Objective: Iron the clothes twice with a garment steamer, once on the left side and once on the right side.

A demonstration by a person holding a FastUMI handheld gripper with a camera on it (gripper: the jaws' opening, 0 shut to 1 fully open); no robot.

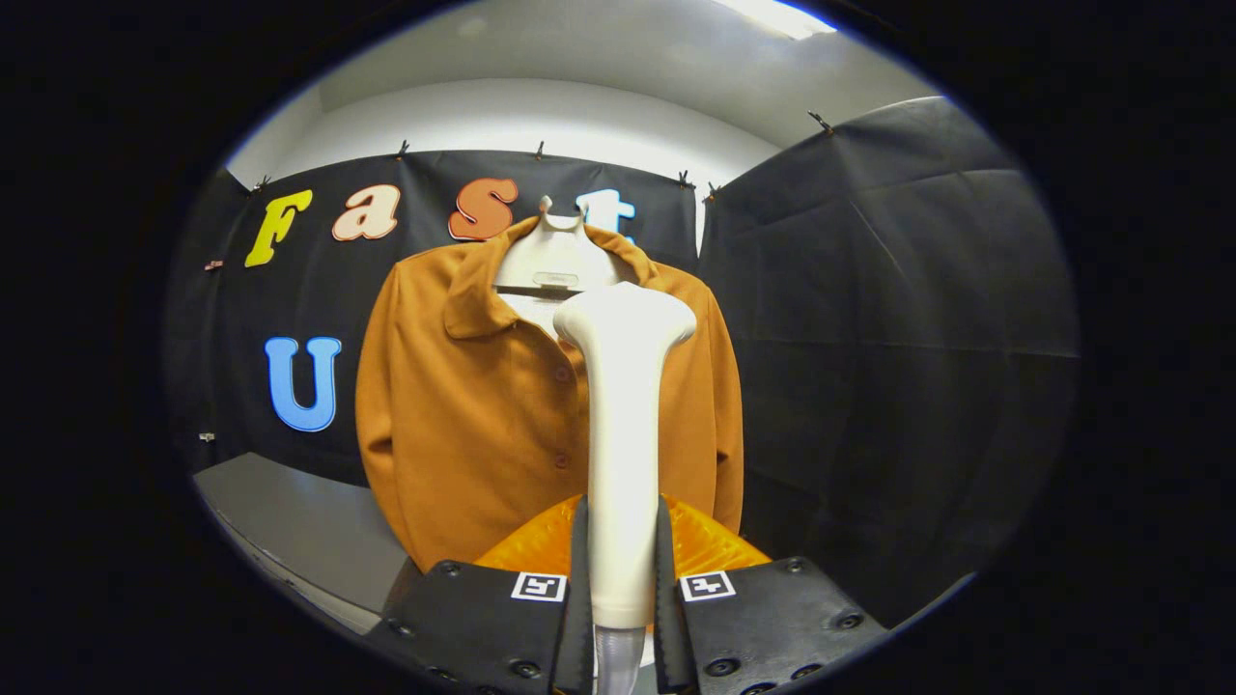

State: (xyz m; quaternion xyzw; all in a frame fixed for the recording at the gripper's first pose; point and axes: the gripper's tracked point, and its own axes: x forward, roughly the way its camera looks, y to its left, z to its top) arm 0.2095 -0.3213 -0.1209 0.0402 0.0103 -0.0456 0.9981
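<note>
The hand-held gripper [621, 589] pinches the garment steamer [623, 425] by its handle, head up near the collar of the orange shirt [473, 425] hanging beyond on a hanger [553, 256]. Nothing shows whether either pass is done; likely both remain.
</note>
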